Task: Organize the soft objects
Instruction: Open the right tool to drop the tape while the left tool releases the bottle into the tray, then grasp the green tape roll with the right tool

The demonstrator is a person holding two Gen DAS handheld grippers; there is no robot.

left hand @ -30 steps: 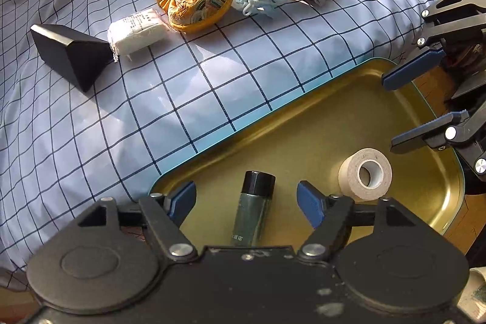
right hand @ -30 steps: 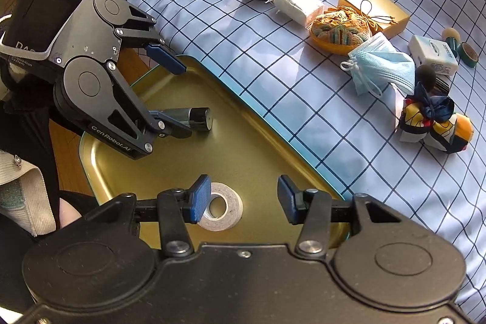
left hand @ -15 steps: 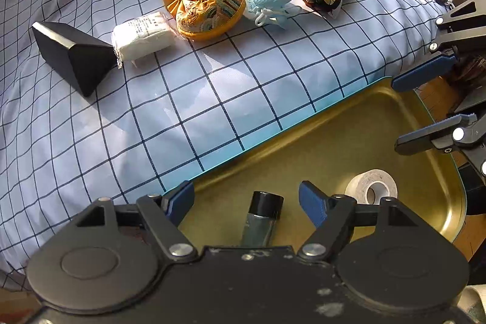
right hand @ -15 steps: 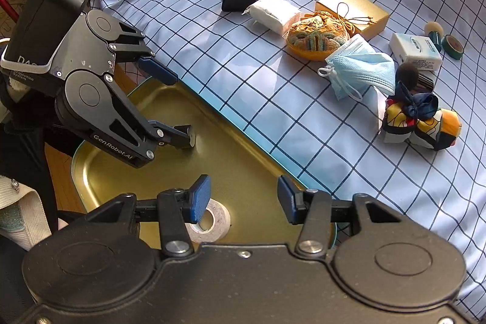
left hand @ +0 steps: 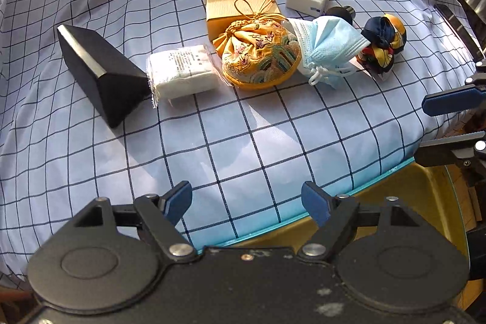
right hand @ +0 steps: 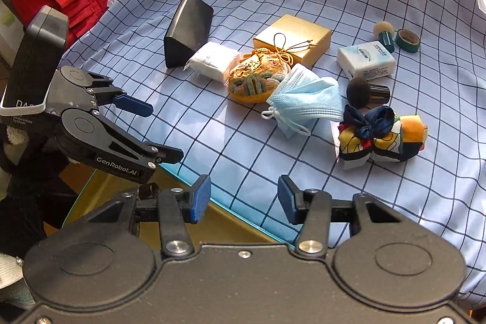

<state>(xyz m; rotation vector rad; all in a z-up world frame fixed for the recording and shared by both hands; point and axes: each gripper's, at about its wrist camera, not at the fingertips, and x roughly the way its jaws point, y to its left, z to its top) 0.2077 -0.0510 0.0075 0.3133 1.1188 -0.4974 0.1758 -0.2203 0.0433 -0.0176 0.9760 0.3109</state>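
I held both tools released and empty over the tray (left hand: 425,199) edge: left tool (left hand: 246,199), right tool (right hand: 244,196). The soft items, pouch (left hand: 261,56), mask (left hand: 328,50) and scarf (right hand: 382,135), lay clustered on the checked cloth (left hand: 243,141), well apart from either tool, none yet in the tray.

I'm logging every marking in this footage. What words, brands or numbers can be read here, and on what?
"GenRobot.AI": on the arm of the left tongs.
"DAS", partly cut off, above "Acquisition System": on the same tongs' body.
White tissue pack: blue print, too blurred to read.
Wrapped white pack: small print, unreadable.
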